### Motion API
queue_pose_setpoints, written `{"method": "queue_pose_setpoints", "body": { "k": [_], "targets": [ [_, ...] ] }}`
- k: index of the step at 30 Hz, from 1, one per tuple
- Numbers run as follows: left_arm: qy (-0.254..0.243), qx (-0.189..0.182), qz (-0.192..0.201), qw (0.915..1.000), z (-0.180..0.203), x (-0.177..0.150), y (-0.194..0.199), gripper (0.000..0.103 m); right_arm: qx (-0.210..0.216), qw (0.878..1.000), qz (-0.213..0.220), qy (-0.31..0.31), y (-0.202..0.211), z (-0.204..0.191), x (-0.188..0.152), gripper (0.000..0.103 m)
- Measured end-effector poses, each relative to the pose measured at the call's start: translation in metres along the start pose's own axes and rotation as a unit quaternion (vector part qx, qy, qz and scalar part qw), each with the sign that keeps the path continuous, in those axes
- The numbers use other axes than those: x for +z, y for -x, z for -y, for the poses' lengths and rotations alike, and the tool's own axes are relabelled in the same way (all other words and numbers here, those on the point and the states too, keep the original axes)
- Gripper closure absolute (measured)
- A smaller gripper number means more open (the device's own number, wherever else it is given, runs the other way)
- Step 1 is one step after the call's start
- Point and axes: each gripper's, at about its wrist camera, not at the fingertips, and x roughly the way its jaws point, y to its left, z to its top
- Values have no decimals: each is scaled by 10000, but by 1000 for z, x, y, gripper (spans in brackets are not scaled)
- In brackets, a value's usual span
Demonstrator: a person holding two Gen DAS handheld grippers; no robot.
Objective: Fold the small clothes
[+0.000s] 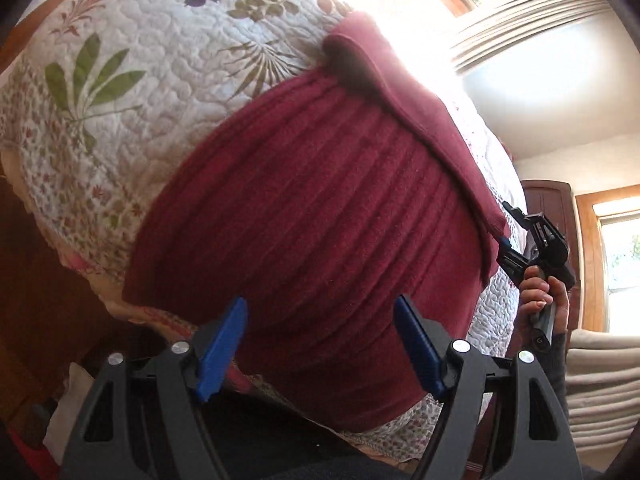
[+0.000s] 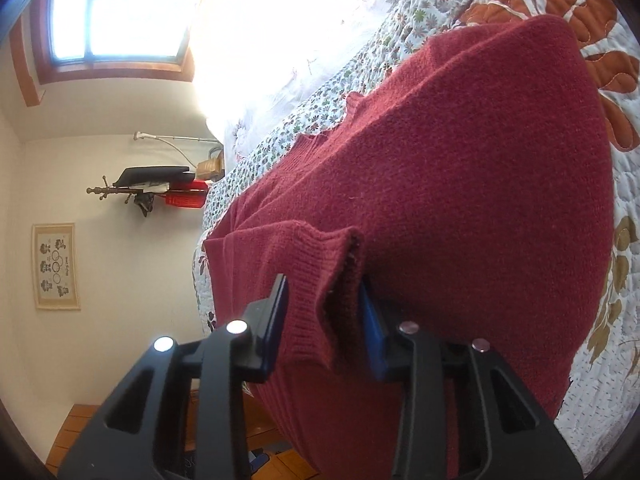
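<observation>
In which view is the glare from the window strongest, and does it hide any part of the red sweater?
Left wrist view: glare washes out the quilt beyond the red sweater and bleaches its far edge. Right wrist view: window light burns out the bedding, but the sweater stays clear, cuff sharp in the right gripper.

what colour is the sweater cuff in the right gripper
Dark red, rib-knit like the rest of the sweater; the cuff shows best in the right wrist view.
</observation>
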Motion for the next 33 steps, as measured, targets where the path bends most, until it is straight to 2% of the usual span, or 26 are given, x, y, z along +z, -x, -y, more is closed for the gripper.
{"method": "queue_pose_setpoints", "body": {
  "k": [1, 3, 5, 8, 11, 13, 15, 17, 20, 24, 33],
  "targets": [
    [-37, 0, 10, 10000, 1, 2, -1, 27, -45, 10000, -32, 39, -2, -4, 0, 82],
    [-122, 11, -12, 9999, 3, 4, -2, 27, -195, 9996, -38, 206, -2, -17, 4, 96],
    [-176, 5, -37, 9998, 6, 6, -3, 27, -143, 9989, 33, 442, 7, -41, 9, 97],
    [-238, 25, -57, 9997, 10, 10, -5, 27, 26, 9944, 327, 1000, 42, -91, 11, 97],
    [-289, 35, -111, 9995, 12, 13, -9, 27, 120, 9834, 817, 1613, 90, -133, 7, 97],
    [-342, 49, -127, 9993, 15, 15, -11, 27, 170, 9768, 1161, 1789, 120, -141, 6, 97],
    [-423, 61, -152, 9990, 19, 15, -13, 27, 44, 9744, 1419, 1744, 143, -126, 9, 97],
    [-500, 52, -193, 9985, 22, 16, -15, 27, -58, 9792, 1434, 1437, 149, -94, 14, 97],
    [-591, 62, -246, 9979, 25, 17, -18, 27, -279, 9866, 1298, 944, 139, -44, 23, 97],
    [-576, 56, -259, 9980, 26, 18, -21, 27, -408, 9917, 1099, 522, 105, 8, 16, 97],
    [-585, 44, -274, 9979, 27, 19, -22, 27, -419, 9949, 919, 59, 84, 56, 19, 97]
  ]
}}
